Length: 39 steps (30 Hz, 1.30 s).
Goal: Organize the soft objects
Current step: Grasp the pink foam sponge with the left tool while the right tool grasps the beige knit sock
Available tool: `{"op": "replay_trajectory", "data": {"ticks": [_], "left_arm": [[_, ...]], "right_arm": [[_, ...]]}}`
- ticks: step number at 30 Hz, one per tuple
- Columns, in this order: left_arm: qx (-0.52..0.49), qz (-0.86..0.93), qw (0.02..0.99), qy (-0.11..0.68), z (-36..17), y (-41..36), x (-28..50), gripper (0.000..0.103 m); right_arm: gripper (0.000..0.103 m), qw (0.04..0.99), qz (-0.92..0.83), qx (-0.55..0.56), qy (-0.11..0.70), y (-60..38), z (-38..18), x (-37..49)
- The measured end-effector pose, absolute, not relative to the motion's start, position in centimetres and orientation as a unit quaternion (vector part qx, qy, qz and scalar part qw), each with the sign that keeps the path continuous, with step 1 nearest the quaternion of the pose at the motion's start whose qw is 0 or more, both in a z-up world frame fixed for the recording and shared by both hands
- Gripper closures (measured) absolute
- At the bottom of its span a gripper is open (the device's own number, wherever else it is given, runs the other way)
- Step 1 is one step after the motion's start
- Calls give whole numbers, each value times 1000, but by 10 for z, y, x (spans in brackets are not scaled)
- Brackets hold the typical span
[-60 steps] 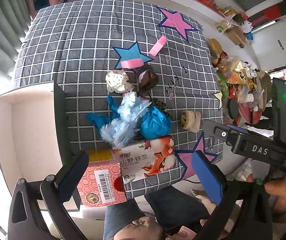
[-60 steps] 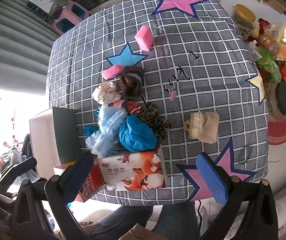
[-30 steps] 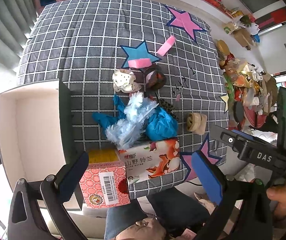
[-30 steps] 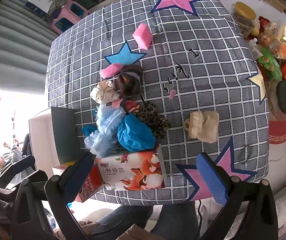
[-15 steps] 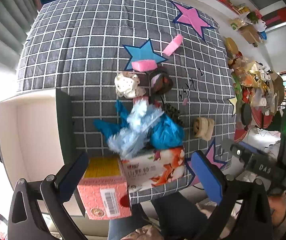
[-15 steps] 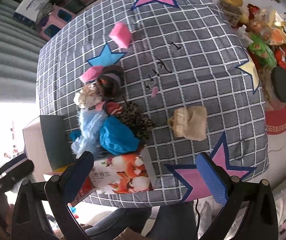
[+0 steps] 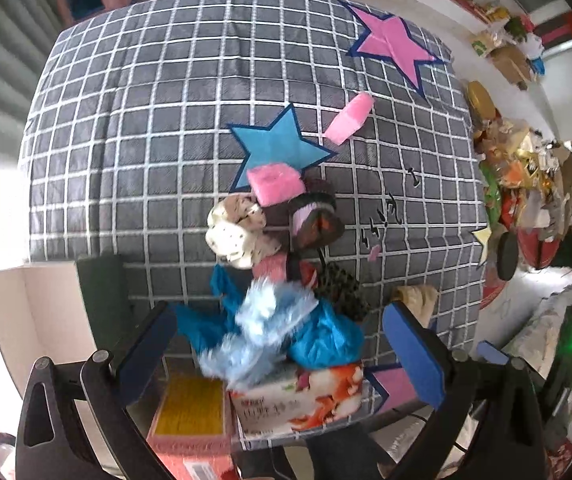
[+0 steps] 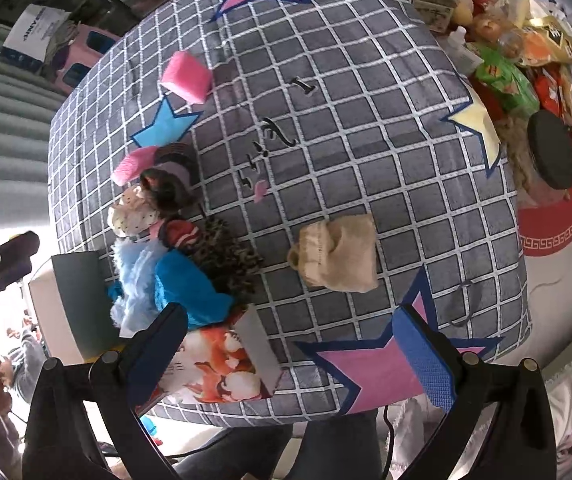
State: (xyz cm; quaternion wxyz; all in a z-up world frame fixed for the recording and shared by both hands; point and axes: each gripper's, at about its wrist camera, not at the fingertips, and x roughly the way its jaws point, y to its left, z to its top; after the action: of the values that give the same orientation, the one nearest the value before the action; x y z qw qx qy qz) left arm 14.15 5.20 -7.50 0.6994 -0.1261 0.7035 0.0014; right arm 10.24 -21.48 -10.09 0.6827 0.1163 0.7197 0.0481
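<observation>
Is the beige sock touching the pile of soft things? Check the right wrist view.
No: the beige sock lies alone on the checked cloth, with bare squares between it and the leopard-print piece of the pile.

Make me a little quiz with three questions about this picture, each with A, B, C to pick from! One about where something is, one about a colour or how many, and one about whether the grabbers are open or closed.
1. Where does the beige sock lie?
A. Alone on the checked cloth
B. Inside the white box
C. On top of the tissue pack

2. How many pink sponges are on the cloth?
A. One
B. Two
C. Four

3. How is the right gripper?
A. Shut on the sock
B. Shut on nothing
C. Open and empty

Answers:
1 A: the sock sits apart from the pile, bare cloth all around it.
2 B: one sponge lies beyond the blue star, the other beside the pile.
3 C: its jaws stand wide apart with nothing between them; the left gripper is open too.
</observation>
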Motion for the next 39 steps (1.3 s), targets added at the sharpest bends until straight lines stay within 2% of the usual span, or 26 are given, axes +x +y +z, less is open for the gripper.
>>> {"op": "replay_trajectory", "data": {"ticks": [4,10,20,29,39], "left_arm": [[-104,13,690,716,-99,47,157,0],[-161,38,657,735,-139,63,187,0],[-24,84,644,760,-182,57,203,0],[-91,165,688,701,-172,116,238,0],[-144,128,685,703,-170,125,233,0]], "right_arm": [[0,675,45,121,727,-219,-111,100],[0,666,42,120,735,-226,-123,95],[0,657,36,133,741,-234,-136,89],[0,659,44,132,739,-226,-146,99],[0,663,29,122,738,-230,-164,108]]}}
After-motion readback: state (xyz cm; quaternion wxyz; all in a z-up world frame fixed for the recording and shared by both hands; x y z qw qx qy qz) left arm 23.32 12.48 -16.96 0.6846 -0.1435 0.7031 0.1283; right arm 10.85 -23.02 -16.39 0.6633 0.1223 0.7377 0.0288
